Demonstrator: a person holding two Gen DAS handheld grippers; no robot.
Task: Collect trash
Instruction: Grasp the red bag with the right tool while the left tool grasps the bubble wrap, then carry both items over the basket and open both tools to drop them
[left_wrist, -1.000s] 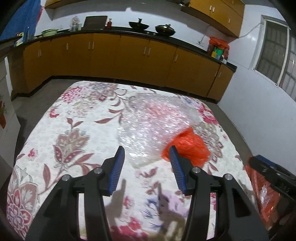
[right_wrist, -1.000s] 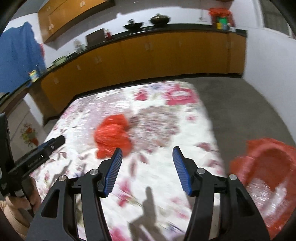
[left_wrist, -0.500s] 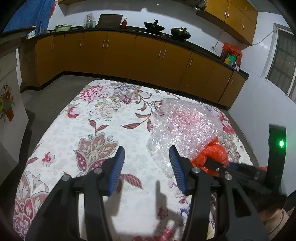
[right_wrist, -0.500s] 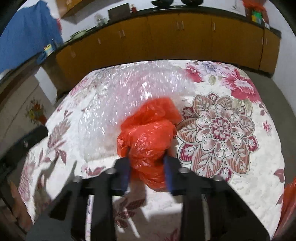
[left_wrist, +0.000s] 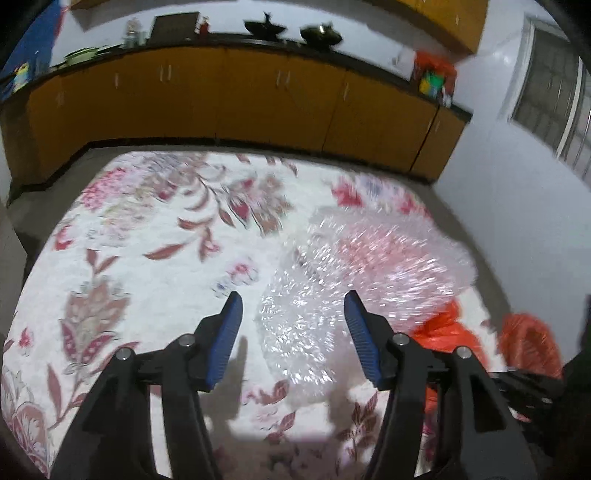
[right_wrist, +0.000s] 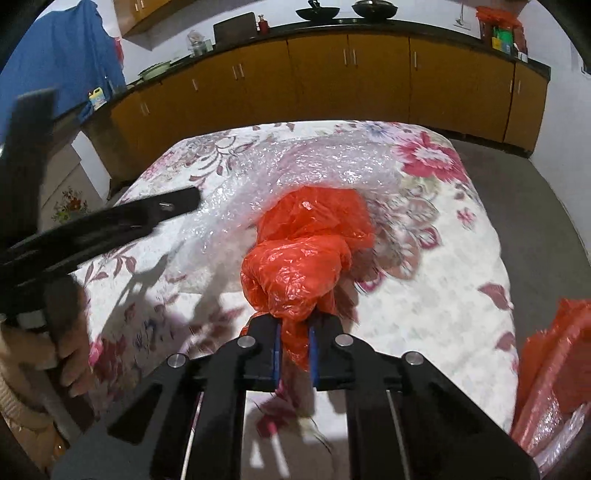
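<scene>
The right gripper (right_wrist: 293, 349) is clamped on the tail of a crumpled orange plastic bag (right_wrist: 306, 243), whose bulk sits just past the fingertips over the floral tablecloth (right_wrist: 443, 295). The left gripper (left_wrist: 291, 325) hovers with its jaws apart above the near edge of the bubble wrap (left_wrist: 354, 273), touching nothing. Beyond lies the orange-lined bin (right_wrist: 554, 369) at the table's right. The thin film could slip or tear if yanked, and it may drag the bubble wrap behind it.
</scene>
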